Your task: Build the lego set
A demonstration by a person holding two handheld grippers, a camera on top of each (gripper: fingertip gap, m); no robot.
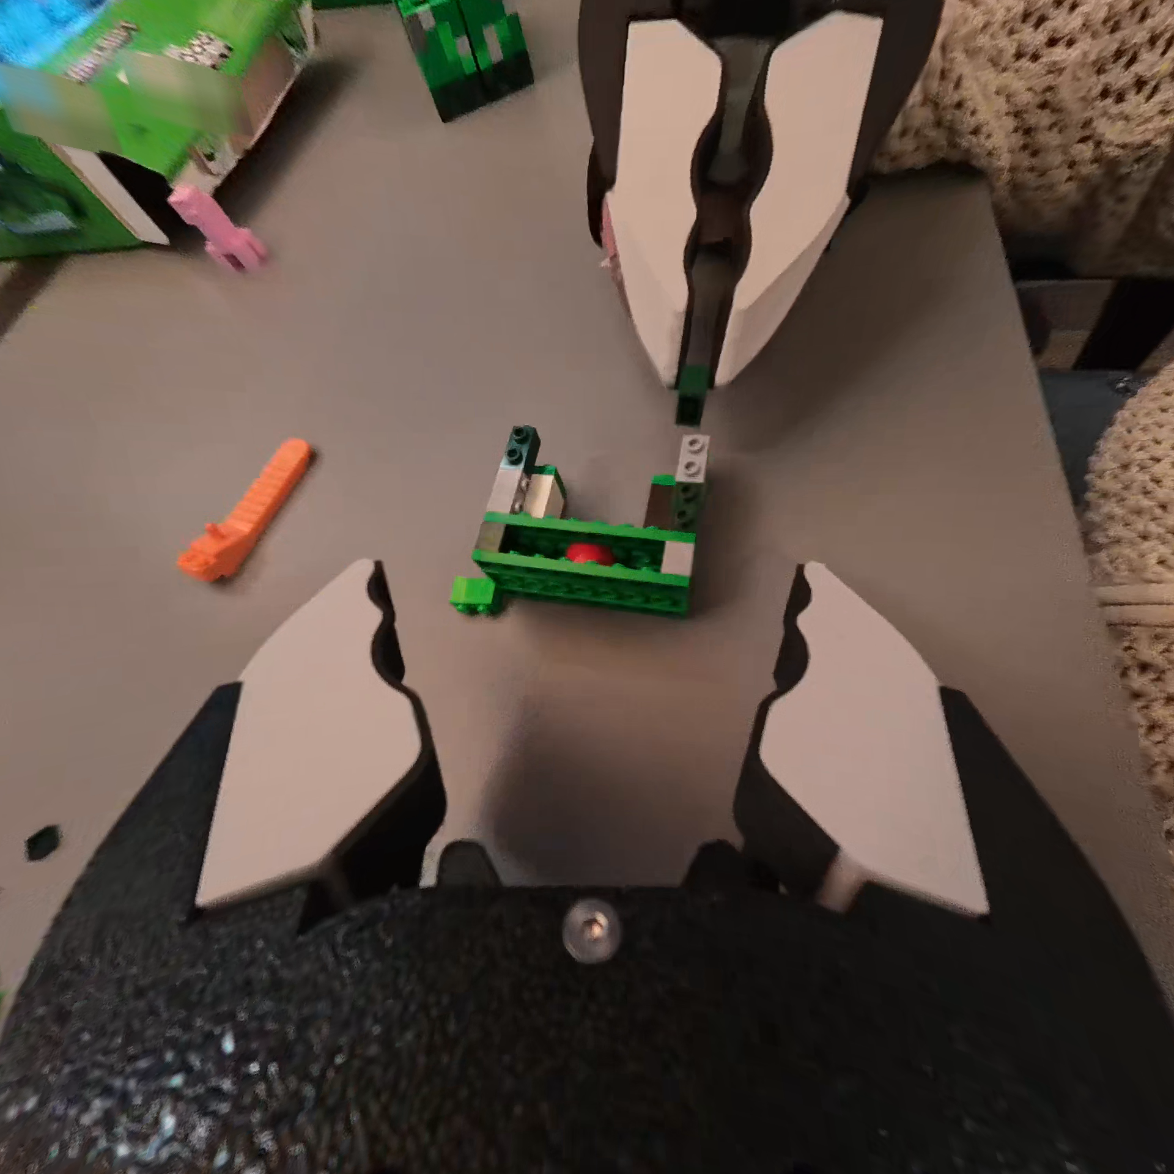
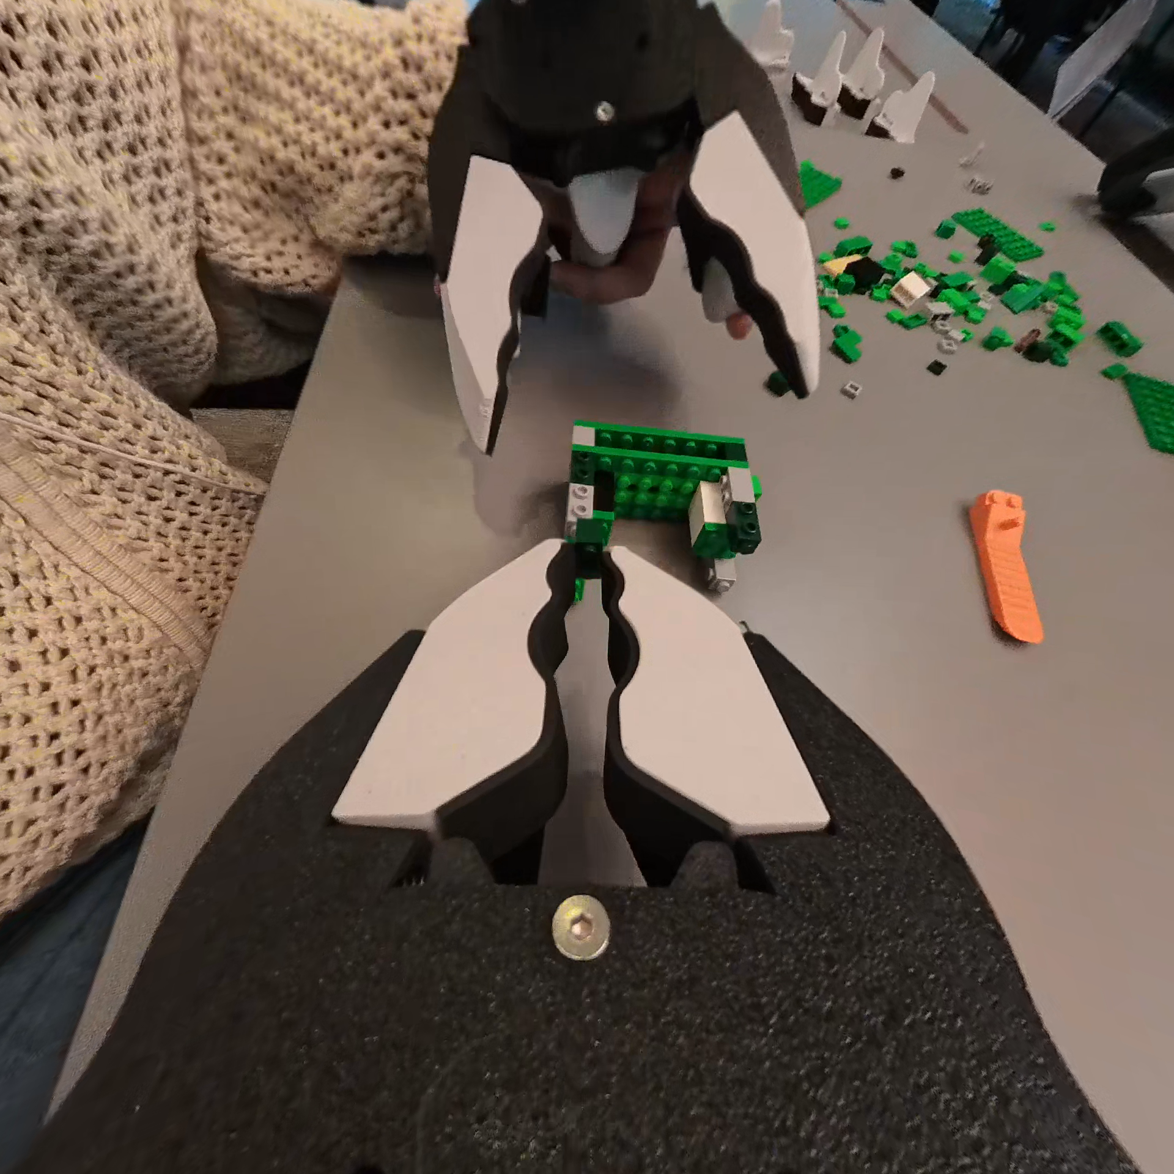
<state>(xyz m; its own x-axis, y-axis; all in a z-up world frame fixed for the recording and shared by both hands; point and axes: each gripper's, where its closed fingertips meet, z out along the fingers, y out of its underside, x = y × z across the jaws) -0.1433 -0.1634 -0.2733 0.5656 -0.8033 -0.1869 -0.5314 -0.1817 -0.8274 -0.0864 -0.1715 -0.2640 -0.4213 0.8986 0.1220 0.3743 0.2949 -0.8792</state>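
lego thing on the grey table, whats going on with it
A person with tongs in each hand is building a small green lego build on the grey table. The right tongs are shut on a small dark green brick, held right at the grey-topped corner post of the build. The left tongs hang open just short of the build, holding nothing. An orange brick separator lies to one side, and a pile of loose green pieces sits further off.
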